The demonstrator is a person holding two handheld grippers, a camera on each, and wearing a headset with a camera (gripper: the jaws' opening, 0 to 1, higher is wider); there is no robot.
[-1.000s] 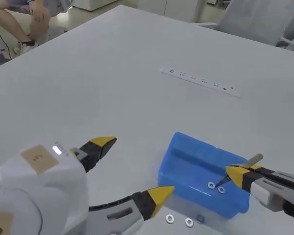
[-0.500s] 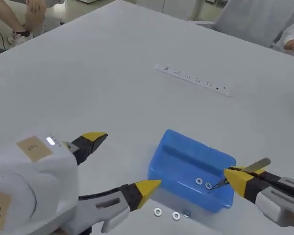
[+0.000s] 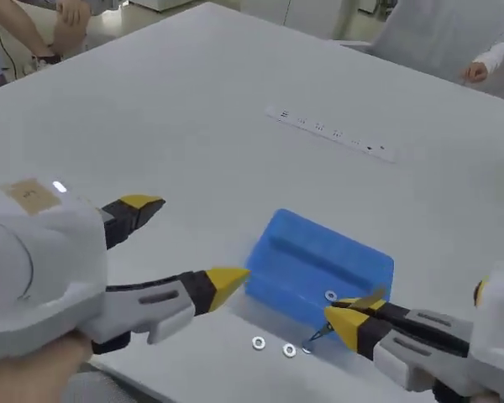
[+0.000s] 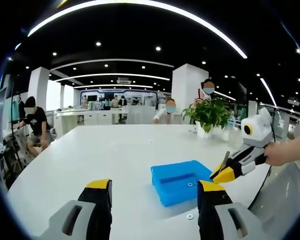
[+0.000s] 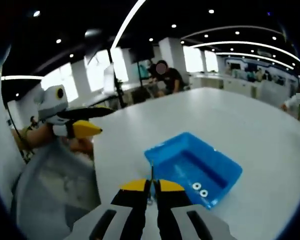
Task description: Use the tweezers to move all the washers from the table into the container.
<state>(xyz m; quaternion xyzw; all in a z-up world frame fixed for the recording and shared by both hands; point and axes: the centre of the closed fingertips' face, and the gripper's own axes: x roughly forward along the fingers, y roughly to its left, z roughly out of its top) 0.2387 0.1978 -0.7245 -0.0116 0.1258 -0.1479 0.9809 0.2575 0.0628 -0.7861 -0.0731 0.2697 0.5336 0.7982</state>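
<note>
Head view: right gripper (image 3: 334, 312) jaws pinched tight on tweezers (image 3: 321, 331), tips angled down at the near wall of the blue container (image 3: 319, 252); can't tell if the tips hold anything. Left gripper (image 3: 197, 239) jaws spread wide, nothing between them, just beside the container. Container sits by the desk's (image 3: 193, 109) near edge. Two washers (image 5: 195, 186) lie inside it, and two loose washers (image 3: 259, 342) lie on the desk between container and near edge.

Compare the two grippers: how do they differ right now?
The left gripper is wide open and empty; the right gripper is shut on the tweezers. The left gripper hangs off to the side of the container; the right gripper is at its near edge, close to the washers on the table. Both have black jaws with yellow tips.
</note>
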